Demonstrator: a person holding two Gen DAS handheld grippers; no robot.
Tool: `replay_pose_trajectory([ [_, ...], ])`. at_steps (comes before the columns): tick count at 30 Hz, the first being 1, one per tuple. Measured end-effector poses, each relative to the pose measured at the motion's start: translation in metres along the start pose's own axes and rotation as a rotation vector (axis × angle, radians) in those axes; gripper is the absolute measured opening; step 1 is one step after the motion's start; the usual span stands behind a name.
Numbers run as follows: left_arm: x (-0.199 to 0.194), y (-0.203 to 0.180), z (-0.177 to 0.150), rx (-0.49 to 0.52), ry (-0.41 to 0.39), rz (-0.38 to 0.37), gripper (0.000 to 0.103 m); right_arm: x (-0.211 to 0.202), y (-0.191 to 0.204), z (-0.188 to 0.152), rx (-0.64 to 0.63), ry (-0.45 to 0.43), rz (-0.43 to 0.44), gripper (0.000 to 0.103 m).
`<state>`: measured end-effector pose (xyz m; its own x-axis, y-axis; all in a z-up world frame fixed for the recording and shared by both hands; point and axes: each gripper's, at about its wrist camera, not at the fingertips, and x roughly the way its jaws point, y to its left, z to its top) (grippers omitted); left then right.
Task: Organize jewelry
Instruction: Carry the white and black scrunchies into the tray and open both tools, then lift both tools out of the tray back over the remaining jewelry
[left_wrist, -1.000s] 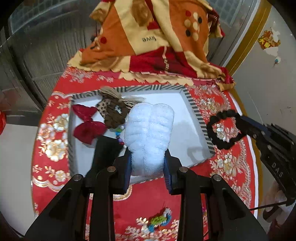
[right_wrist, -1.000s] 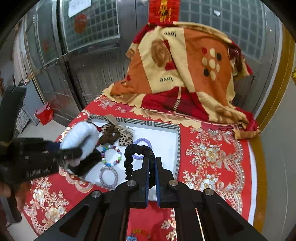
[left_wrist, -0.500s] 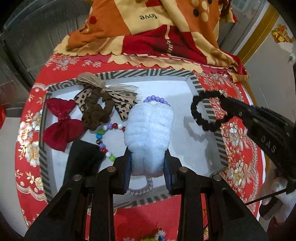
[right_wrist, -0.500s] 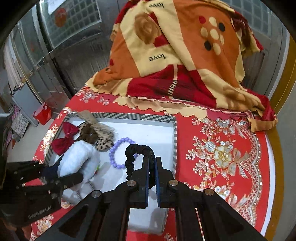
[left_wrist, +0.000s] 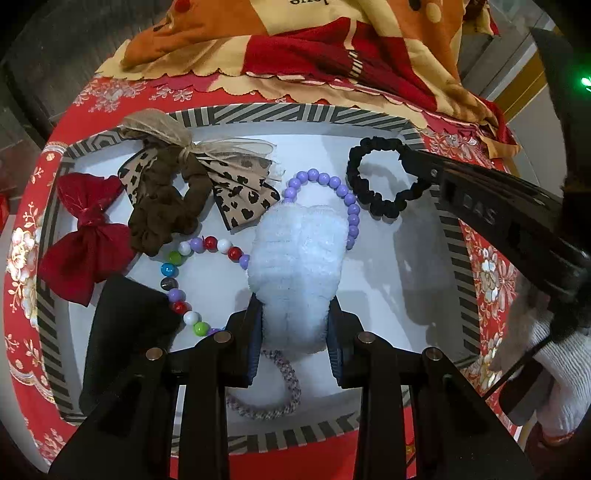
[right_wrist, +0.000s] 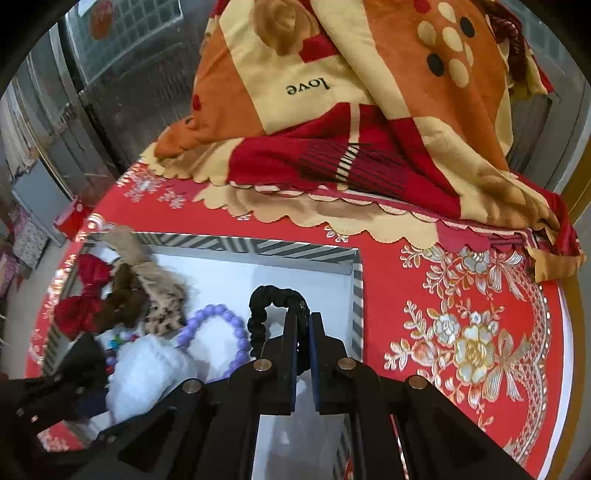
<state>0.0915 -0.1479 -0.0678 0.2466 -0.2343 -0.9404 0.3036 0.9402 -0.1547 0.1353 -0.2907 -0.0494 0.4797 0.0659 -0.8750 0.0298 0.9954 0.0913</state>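
At the far left of the left wrist view a red bow (left_wrist: 83, 236) lies inside the striped tray (left_wrist: 258, 112), with a leopard-print brown scrunchie (left_wrist: 177, 195) just right of it and a multicoloured bead bracelet (left_wrist: 188, 273) below that. In the middle the left gripper (left_wrist: 295, 332) pinches a fluffy white scrunchie (left_wrist: 295, 269) over the tray's white floor, partly covering a purple bead bracelet (left_wrist: 332, 188); a braided grey ring (left_wrist: 273, 391) peeks out underneath. Upper right, the right gripper (right_wrist: 303, 332) has its fingers pressed together on a black scrunchie (left_wrist: 384, 177), hanging over the tray's far right corner, above the red floral tablecloth (right_wrist: 461, 314)
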Motion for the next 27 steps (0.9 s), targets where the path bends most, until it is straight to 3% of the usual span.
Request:
replay_pose_trajectory([
  [3, 0.003, 0.0, 0.0, -0.002, -0.004, 0.0, 0.03, 0.012, -0.005, 0.001, 0.012, 0.021, -0.009, 0.005],
  [7, 0.006, -0.001, 0.001, -0.006, -0.007, 0.0, 0.042, 0.021, -0.007, -0.001, 0.007, 0.037, 0.002, 0.006],
  [9, 0.005, -0.001, 0.001, -0.008, -0.019, 0.008, 0.054, 0.018, -0.009, -0.003, 0.02, 0.025, 0.006, 0.013],
  [11, 0.001, 0.001, 0.0, -0.021, -0.037, 0.0, 0.062, 0.012, -0.01, -0.005, 0.036, 0.011, 0.045, 0.031],
  [13, -0.004, 0.002, -0.001, -0.024, -0.045, -0.004, 0.067, 0.003, -0.008, -0.006, 0.028, -0.003, 0.048, 0.035],
  [20, -0.035, 0.009, -0.016, -0.025, -0.097, 0.026, 0.067, -0.06, -0.007, -0.026, 0.039, -0.101, 0.063, 0.035],
  [24, -0.056, 0.013, -0.029, -0.014, -0.136, 0.08, 0.067, -0.095, -0.004, -0.047, 0.061, -0.149, 0.061, 0.035],
  [27, -0.073, 0.018, -0.042, -0.019, -0.155, 0.081, 0.067, -0.118, 0.006, -0.068, 0.052, -0.156, 0.018, 0.035],
])
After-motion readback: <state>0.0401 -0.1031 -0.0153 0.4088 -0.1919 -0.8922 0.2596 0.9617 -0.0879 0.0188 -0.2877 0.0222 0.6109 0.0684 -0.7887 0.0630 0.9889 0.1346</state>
